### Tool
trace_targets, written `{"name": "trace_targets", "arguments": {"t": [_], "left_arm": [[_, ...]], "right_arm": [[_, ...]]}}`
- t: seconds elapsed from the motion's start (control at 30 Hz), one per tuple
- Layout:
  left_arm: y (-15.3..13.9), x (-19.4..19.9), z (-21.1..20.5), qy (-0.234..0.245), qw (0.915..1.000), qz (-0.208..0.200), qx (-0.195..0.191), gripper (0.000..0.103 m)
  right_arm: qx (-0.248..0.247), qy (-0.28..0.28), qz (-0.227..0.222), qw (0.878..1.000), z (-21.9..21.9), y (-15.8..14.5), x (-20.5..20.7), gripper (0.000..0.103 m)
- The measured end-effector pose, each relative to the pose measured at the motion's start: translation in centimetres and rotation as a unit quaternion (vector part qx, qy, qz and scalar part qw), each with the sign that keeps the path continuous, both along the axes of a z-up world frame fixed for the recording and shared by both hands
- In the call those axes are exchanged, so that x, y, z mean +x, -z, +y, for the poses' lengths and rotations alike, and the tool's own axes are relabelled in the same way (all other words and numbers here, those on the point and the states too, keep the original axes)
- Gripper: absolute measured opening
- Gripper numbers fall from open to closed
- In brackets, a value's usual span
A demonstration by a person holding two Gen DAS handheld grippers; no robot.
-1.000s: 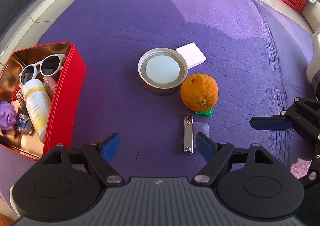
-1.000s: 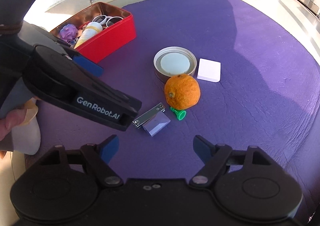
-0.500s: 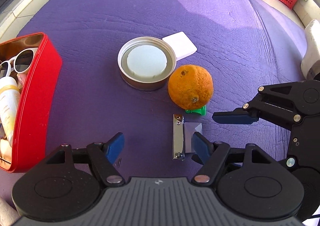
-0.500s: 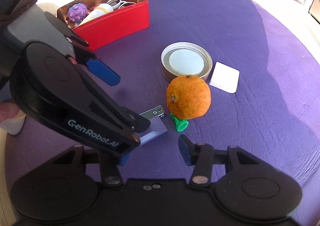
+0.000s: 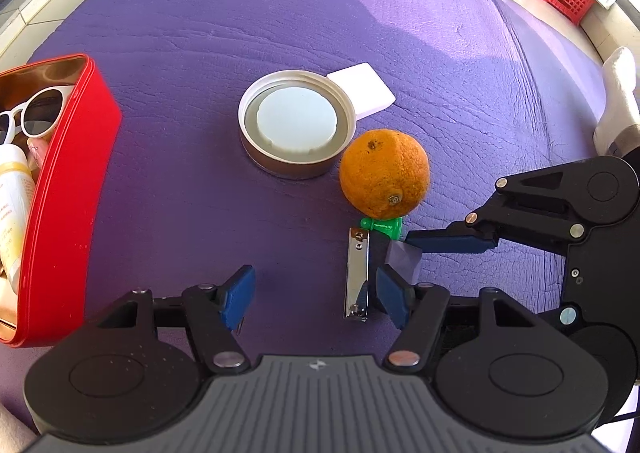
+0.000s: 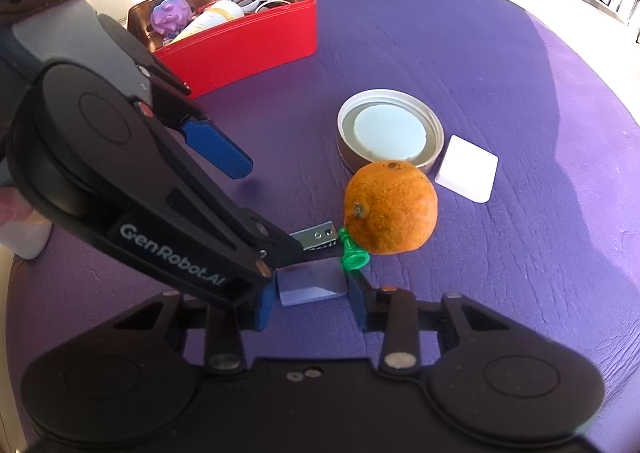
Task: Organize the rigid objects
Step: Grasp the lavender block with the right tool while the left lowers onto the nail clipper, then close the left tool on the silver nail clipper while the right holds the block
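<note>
My right gripper (image 6: 312,303) narrowly brackets the grey block (image 6: 312,280) at lower centre; left gripper (image 5: 316,297) gapes wide.

- The left wrist view looks steeply down from close above the purple mat (image 5: 200,181), facing its far edge, with the red tin (image 5: 72,189) at its left margin.
- The right wrist view sits equally close, aimed more toward the red tin (image 6: 248,49) at upper left.
- Both share the orange (image 5: 385,173) (image 6: 391,208), round lid (image 5: 297,124) (image 6: 390,133), white tile (image 5: 362,89) (image 6: 468,169) and nail clipper (image 5: 357,273) (image 6: 318,236).
</note>
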State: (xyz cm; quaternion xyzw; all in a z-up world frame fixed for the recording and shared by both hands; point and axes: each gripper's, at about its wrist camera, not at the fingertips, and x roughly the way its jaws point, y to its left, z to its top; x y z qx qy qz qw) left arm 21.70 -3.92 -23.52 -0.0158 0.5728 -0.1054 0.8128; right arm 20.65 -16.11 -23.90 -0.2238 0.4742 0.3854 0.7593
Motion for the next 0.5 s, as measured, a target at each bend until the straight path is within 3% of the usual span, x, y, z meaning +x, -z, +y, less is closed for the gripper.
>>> {"name": "trace_targets", "arguments": {"t": [0.2, 0.3, 0.43, 0.5], "left_arm": [[0.5, -0.5, -1.5, 0.032, 0.9989, -0.014, 0.033, 0.059], [0.4, -0.8, -2.2, 0.046, 0.9968, -0.032, 0.057, 0.043], [0.3, -1.8, -3.8, 0.091, 0.9908, -0.056, 0.083, 0.012], [0.3, -2.3, -4.3, 0.101, 0.9879, -0.066, 0.098, 0.012]], "right_arm": [[-0.003, 0.015, 0.003, 1.0, -1.5, 0.0, 0.0, 0.037], [-0.002, 0.017, 0.004, 1.0, -1.8, 0.0, -0.1, 0.037], [-0.003, 0.022, 0.004, 1.0, -2.0, -0.1, -0.1, 0.037], [-0.005, 0.026, 0.005, 1.0, -2.0, -0.1, -0.2, 0.037]]}}
